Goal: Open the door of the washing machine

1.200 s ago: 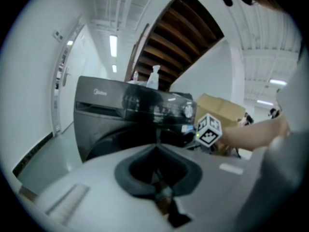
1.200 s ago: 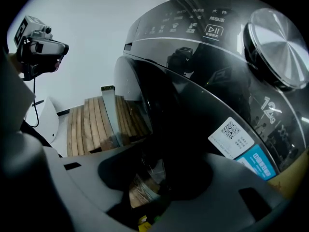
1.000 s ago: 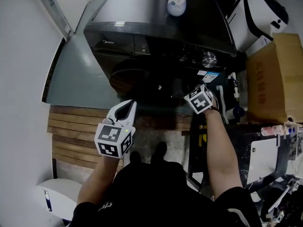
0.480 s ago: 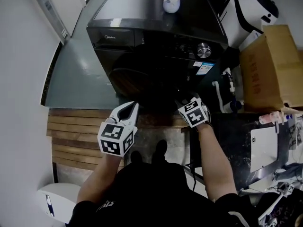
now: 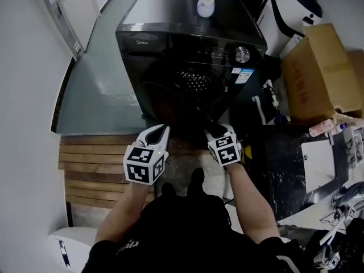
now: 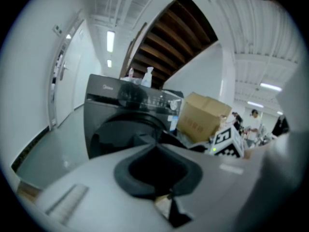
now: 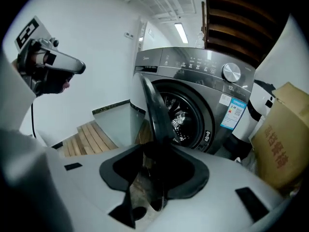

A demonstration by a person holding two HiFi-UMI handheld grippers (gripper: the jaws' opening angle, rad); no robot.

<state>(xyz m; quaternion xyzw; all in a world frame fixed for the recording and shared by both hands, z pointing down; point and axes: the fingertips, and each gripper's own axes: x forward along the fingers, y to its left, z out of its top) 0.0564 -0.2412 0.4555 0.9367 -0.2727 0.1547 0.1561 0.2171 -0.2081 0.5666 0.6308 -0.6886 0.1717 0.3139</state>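
The black front-loading washing machine (image 5: 187, 44) stands ahead. Its round door (image 5: 181, 108) hangs partly open toward me, and the perforated drum (image 5: 193, 79) shows behind it. My right gripper (image 5: 211, 131) is at the door's free edge. In the right gripper view the dark door rim (image 7: 154, 110) runs between the jaws, which are closing on it. My left gripper (image 5: 162, 131) hovers shut and empty to the left of the door, apart from it; it shows too in the right gripper view (image 7: 79, 67).
A white bottle (image 5: 206, 1) stands on the machine's top. A cardboard box (image 5: 315, 73) and hoses (image 5: 267, 104) sit to the right. A grey raised platform (image 5: 96, 95) and wooden slats (image 5: 94, 164) lie to the left. The person's legs are right below.
The right gripper has drawn back toward me with the door edge, and the door has swung from closed to partly open, baring the drum. The left gripper drifted slightly right.
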